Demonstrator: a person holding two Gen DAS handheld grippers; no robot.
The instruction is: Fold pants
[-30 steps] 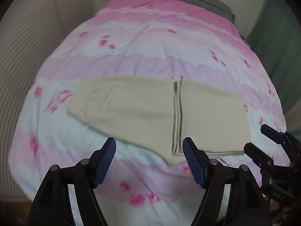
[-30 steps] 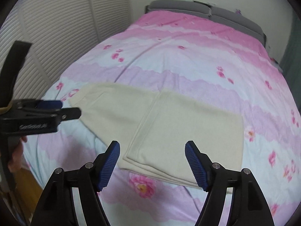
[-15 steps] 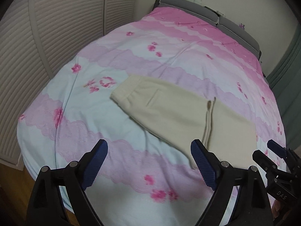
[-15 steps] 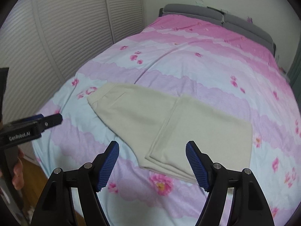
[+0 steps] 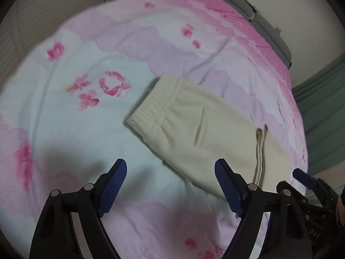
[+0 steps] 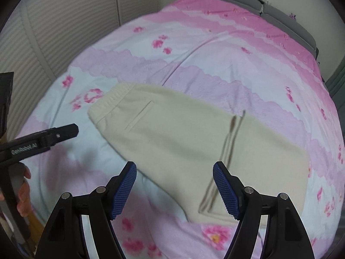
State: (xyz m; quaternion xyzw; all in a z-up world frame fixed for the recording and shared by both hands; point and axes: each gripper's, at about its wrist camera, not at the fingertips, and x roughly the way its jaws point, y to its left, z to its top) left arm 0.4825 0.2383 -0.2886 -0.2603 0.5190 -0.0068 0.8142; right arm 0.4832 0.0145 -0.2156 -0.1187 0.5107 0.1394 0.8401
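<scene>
Both grippers have swung leftward since a moment ago, so the folded cream pants [image 6: 172, 133] now lie ahead and right of the left gripper [image 5: 170, 185], flat on the bed. Its blue pads are spread wide, holding nothing, as are the right gripper [image 6: 174, 185]'s, which hangs above the pants' near edge. "GenRobot.AI" reads along the left tool's side; pink floral bedspread [image 6: 215, 49], slatted wardrobe doors [image 6: 64, 21] leftward.

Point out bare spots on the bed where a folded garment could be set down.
Bare floral quilt lies between the cream fleece pants and the grey headboard; another patch sits left of the ribbed waistband, toward the slatted wall. The near edge is crowded by the pants and both open grippers.
</scene>
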